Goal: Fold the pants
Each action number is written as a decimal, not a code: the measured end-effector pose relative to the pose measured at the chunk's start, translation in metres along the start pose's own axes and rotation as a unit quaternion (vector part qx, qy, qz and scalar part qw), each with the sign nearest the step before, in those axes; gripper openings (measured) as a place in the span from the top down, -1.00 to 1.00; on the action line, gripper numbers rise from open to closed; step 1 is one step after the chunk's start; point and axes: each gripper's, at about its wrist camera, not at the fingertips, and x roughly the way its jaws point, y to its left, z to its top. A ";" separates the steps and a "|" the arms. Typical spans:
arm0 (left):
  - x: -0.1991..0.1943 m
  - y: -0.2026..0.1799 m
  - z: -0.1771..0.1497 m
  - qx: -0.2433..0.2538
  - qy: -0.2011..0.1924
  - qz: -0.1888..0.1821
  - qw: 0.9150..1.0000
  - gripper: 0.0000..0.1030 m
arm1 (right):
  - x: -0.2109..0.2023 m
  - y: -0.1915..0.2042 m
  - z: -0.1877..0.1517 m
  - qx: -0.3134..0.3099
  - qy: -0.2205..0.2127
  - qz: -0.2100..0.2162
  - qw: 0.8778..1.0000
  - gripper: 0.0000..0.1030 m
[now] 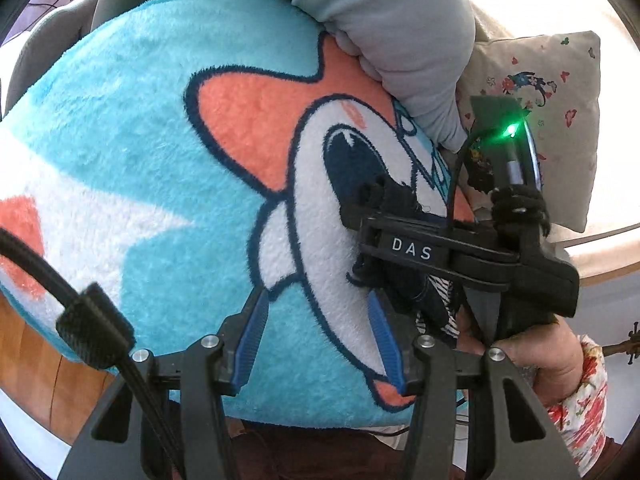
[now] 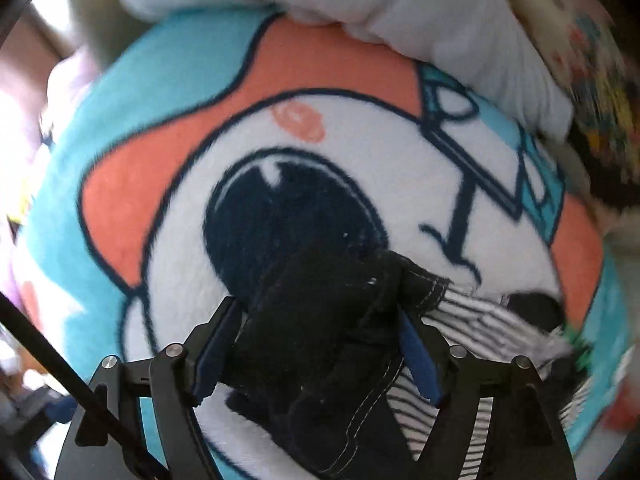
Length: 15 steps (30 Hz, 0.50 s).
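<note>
The pants are black with white stitching and a striped lining (image 2: 460, 320). In the right wrist view a bunched fold of them (image 2: 320, 344) sits between the blue pads of my right gripper (image 2: 320, 312), which is closed on it over a fleece blanket (image 2: 160, 128). In the left wrist view my left gripper (image 1: 318, 300) is open and empty, its blue pads (image 1: 252, 336) spread over the blanket (image 1: 140, 120). The right gripper (image 1: 390, 276) shows there too, at right, with black cloth and striped lining (image 1: 442, 304) bunched under it.
The turquoise, orange and white cartoon blanket covers a rounded surface. A grey padded bolster (image 1: 392, 28) lies along its far edge. A floral cushion (image 1: 540, 92) stands at the right. A wooden floor (image 1: 32, 364) shows at lower left.
</note>
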 end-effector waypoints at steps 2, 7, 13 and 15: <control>0.002 -0.002 0.000 0.005 0.002 -0.003 1.000 0.02 | -0.004 0.002 0.001 -0.010 -0.001 -0.015 1.000 0.05; 0.018 -0.017 -0.001 0.029 0.021 -0.020 0.999 -0.02 | -0.015 -0.019 -0.009 0.006 -0.009 0.005 1.000 0.45; 0.052 -0.056 -0.008 0.074 0.041 -0.043 0.995 -0.08 | -0.044 -0.049 -0.026 0.049 -0.038 0.063 0.996 0.45; 0.060 -0.071 -0.010 0.088 0.040 -0.048 0.994 -0.08 | -0.052 -0.059 -0.031 0.060 -0.045 0.078 0.994 0.46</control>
